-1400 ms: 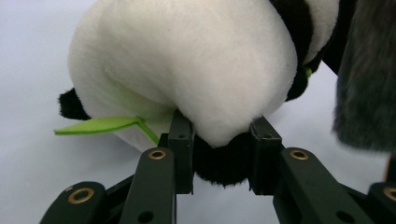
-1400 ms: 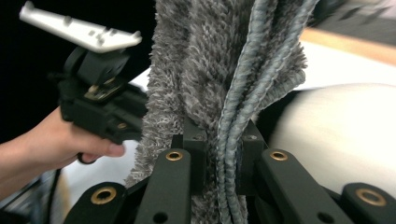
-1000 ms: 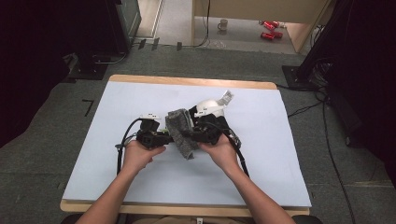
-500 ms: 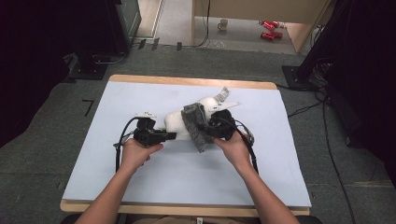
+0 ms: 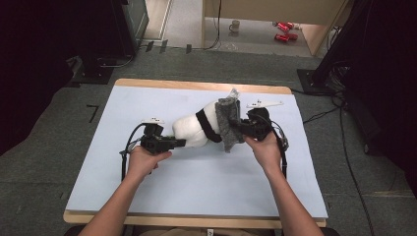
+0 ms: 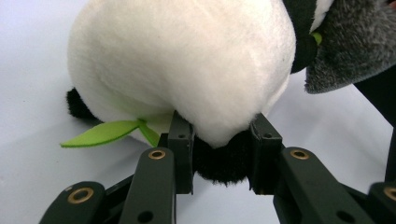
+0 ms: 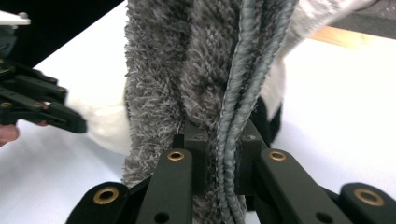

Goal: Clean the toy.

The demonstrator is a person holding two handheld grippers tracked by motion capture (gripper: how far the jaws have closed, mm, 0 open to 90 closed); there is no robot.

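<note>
Panda plush (image 5: 194, 129) lies lengthwise across the tabletop (image 5: 196, 182) in the high view, between left tongs (image 5: 178, 143) and right tongs (image 5: 236, 129). Left gripper view: those tongs (image 6: 223, 161) clamp its black foot. Right gripper view: the tongs (image 7: 219, 161) pinch the grey knit hat (image 7: 187, 70) over its head.

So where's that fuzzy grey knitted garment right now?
In the high view, the fuzzy grey knitted garment hangs right of centre, over the white plush panda's end, clamped by the right gripper.

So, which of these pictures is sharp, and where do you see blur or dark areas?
High view: soft overall, black at both sides, even light on the pale blue table mat. Left gripper view: white plush panda toy crisp. Right gripper view: grey fuzzy knitted garment sharp, background blurred.
</note>
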